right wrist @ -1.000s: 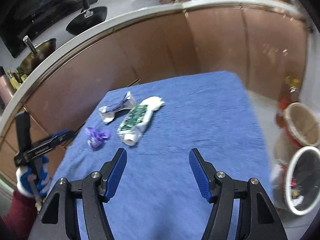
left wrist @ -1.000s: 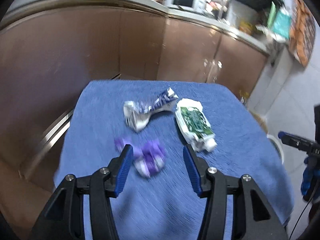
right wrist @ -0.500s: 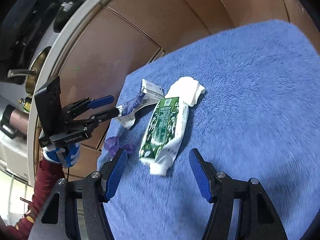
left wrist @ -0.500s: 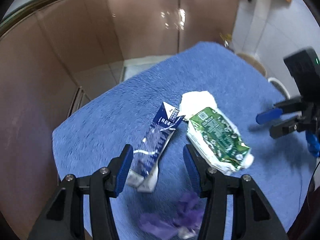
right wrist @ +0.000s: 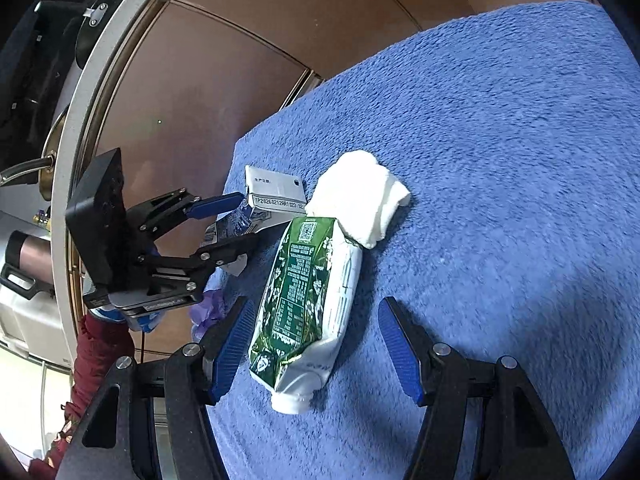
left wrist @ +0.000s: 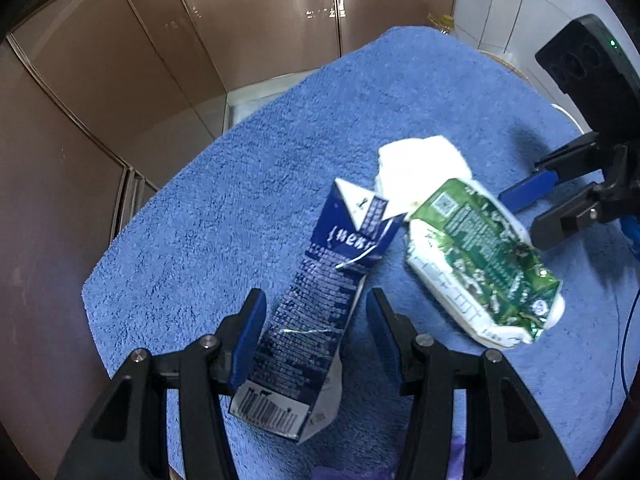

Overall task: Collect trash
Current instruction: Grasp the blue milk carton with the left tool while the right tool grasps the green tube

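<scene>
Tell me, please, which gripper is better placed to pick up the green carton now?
The right gripper. Its open jaws already stand on both sides of the green carton. The left gripper is open around the flattened blue carton instead, so it would have to move across.

A home kitchen: glossy brown cabinet doors (left wrist: 168, 56) run beyond the claw, a pale countertop edge (right wrist: 100, 92) curves up left, carrying a black pan (right wrist: 86, 36) and brass pot (right wrist: 50, 160).
</scene>
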`<move>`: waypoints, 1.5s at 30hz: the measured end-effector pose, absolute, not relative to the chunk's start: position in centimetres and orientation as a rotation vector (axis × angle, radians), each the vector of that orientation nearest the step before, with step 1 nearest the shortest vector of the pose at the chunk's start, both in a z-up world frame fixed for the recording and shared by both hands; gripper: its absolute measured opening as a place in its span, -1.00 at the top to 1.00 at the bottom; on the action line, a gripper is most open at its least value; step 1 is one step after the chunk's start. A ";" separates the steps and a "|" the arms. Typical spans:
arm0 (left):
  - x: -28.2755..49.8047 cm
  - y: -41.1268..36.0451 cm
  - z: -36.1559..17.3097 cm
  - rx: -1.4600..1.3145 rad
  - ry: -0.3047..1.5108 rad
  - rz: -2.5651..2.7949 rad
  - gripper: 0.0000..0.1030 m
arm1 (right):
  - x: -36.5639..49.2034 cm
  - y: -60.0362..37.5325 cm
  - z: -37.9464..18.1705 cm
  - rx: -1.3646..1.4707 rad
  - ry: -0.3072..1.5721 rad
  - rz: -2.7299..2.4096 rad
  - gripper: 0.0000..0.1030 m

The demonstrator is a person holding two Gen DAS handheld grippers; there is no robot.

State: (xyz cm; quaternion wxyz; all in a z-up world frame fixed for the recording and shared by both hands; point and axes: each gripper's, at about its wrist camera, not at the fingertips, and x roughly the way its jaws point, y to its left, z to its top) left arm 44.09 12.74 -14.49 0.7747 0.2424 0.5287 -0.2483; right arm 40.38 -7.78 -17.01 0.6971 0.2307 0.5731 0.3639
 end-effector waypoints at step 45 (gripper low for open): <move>32.0 16.4 -2.4 0.138 0.803 -0.414 0.36 | 28.7 -14.1 -5.3 0.779 0.965 0.882 0.82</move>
